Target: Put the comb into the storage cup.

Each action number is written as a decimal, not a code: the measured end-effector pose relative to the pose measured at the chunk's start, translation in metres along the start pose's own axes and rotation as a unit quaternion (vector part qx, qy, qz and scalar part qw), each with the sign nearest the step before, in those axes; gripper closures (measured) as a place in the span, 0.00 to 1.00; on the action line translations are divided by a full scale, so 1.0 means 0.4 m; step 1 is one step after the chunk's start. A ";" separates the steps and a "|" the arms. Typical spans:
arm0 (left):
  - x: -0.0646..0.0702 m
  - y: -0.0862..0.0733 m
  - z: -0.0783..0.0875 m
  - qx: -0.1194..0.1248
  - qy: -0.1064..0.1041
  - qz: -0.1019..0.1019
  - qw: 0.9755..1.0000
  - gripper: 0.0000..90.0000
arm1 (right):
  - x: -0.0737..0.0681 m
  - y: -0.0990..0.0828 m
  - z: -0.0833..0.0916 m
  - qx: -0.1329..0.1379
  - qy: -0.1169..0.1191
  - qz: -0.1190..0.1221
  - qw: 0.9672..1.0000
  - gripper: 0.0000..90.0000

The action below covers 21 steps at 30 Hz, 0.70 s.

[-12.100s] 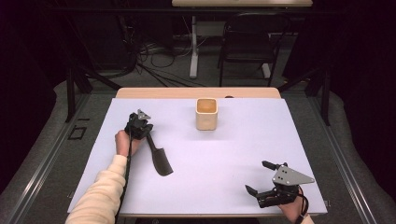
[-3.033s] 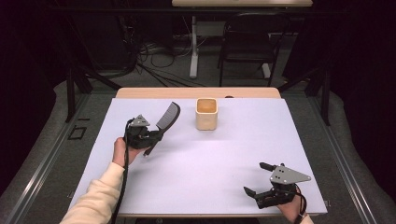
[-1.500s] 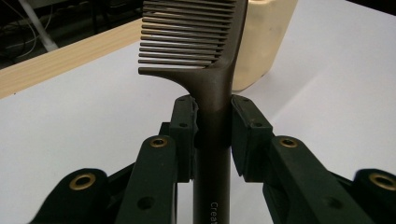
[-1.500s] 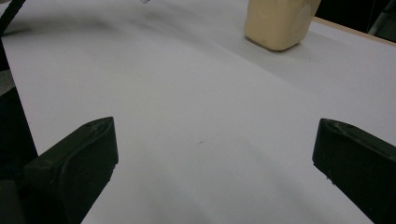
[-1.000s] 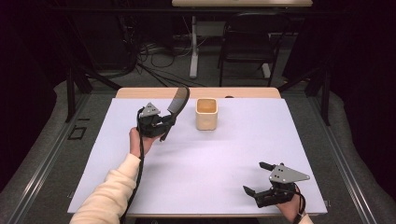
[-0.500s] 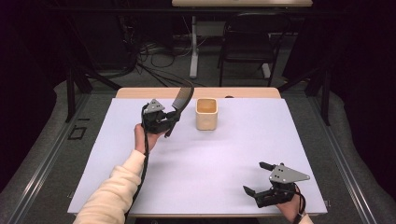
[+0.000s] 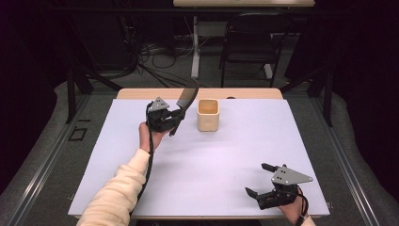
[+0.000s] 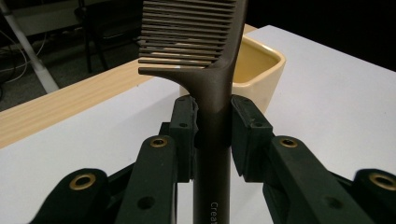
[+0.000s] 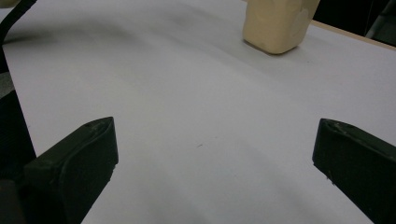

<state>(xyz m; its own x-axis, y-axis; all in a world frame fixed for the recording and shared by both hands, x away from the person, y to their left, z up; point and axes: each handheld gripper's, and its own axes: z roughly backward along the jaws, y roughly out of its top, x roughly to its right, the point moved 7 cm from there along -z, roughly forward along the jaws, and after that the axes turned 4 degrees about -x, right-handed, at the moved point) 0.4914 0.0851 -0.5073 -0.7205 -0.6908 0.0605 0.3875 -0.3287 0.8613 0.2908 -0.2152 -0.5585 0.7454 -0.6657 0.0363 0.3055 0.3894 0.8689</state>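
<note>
My left gripper (image 7: 173, 118) (image 8: 212, 123) is shut on the handle of a dark brown comb (image 7: 187, 97) (image 8: 212, 56). The comb stands tilted, teeth end up, just left of a cream square cup (image 7: 208, 114) (image 8: 257, 70) at the back middle of the table. In the left gripper view the comb's teeth rise in front of the cup's rim. My right gripper (image 7: 260, 180) (image 9: 212, 149) rests near the table's front right corner, open with nothing between its jaws. The cup (image 9: 276, 21) lies far ahead of it.
The white table top (image 7: 211, 160) has a wooden strip (image 7: 141, 93) along its far edge. Beyond the table stand a chair (image 7: 249, 47), a table leg (image 7: 195, 47) and loose cables (image 7: 150, 66) on the floor.
My left gripper has carried the comb a little to the right, closer to the cup. The right gripper has stayed where it was.
</note>
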 end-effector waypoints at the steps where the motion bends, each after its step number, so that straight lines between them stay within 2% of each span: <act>1: 0.001 0.002 -0.001 0.001 0.001 0.000 1.000 0.80 | 0.000 0.000 0.000 0.000 0.000 0.000 1.000 0.00; 21: 0.017 0.045 -0.020 0.010 0.000 -0.008 1.000 0.80 | 0.000 0.000 0.000 0.001 0.002 0.000 1.000 0.00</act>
<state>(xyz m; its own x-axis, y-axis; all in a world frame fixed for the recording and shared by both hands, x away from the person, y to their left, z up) 0.4980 0.0691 -0.4956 -0.7263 -0.6858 0.0465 0.3647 -0.3272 0.8717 0.2906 -0.2151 -0.5584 0.7474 -0.6635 0.0349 0.3047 0.3889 0.8694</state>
